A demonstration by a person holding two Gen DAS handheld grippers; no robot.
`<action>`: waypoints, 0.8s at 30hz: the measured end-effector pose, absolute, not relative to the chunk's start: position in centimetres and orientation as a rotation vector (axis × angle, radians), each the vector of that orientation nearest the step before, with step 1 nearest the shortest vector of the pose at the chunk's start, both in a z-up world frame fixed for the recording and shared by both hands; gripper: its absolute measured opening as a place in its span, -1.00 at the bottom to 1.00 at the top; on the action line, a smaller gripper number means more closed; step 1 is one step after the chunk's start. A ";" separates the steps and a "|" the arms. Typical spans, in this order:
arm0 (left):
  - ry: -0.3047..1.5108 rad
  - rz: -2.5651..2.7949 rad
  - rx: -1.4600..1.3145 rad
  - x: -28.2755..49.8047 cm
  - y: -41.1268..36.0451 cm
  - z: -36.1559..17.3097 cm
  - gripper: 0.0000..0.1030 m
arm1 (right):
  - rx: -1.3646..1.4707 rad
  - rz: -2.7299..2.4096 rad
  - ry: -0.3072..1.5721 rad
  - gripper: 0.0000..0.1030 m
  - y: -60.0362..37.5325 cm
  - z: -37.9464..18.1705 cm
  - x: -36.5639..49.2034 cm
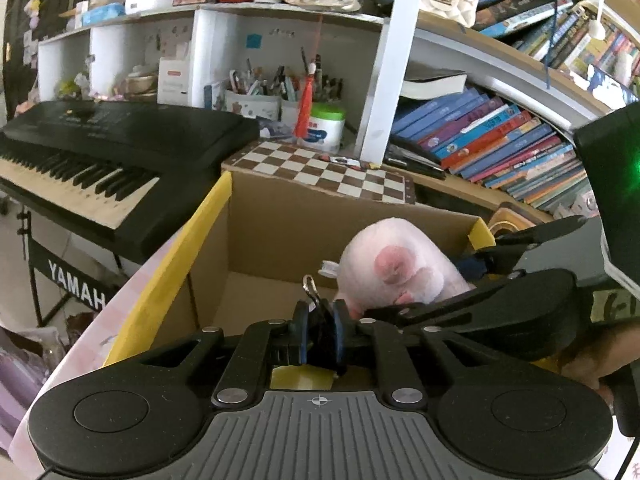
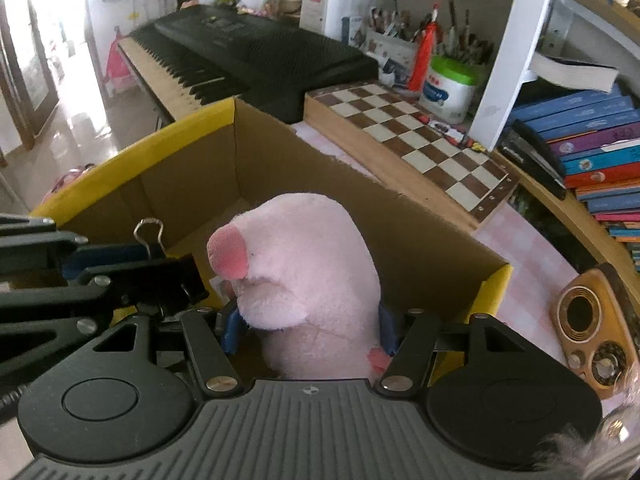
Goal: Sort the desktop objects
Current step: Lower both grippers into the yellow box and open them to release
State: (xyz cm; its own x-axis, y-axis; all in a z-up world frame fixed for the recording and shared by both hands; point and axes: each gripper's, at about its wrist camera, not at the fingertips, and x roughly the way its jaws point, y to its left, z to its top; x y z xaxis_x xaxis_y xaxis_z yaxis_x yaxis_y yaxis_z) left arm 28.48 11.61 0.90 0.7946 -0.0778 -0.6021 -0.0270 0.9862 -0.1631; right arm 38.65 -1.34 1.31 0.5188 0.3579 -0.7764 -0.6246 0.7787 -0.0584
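While both grippers hang over open brown cardboard box with yellow rim (image 2: 132, 168), right gripper (image 2: 308, 330), jaws half open, clasps pink plush pig toy (image 2: 308, 264), long axis upright, frame centre; left gripper (image 1: 320, 320), nearly shut, pinches black binder clip (image 2: 176, 276), lower left.

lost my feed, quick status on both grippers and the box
Left gripper shut on binder clip. Right gripper shut on pink plush. Both over the open cardboard box, nothing released yet. Nothing in the way.
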 end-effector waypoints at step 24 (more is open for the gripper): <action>0.457 0.076 -0.212 24.6 13.1 4.2 0.57 | -0.255 0.591 0.741 0.62 -2.1 4.4 39.5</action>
State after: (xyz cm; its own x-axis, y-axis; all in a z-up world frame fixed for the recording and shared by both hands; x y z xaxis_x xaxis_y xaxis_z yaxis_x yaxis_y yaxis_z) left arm 24.63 13.14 4.17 0.8952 0.0250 -0.4450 -0.1198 0.9751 -0.1863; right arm 39.47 -2.06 4.40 0.5861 0.4131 -0.6970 -0.5875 0.8091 -0.0146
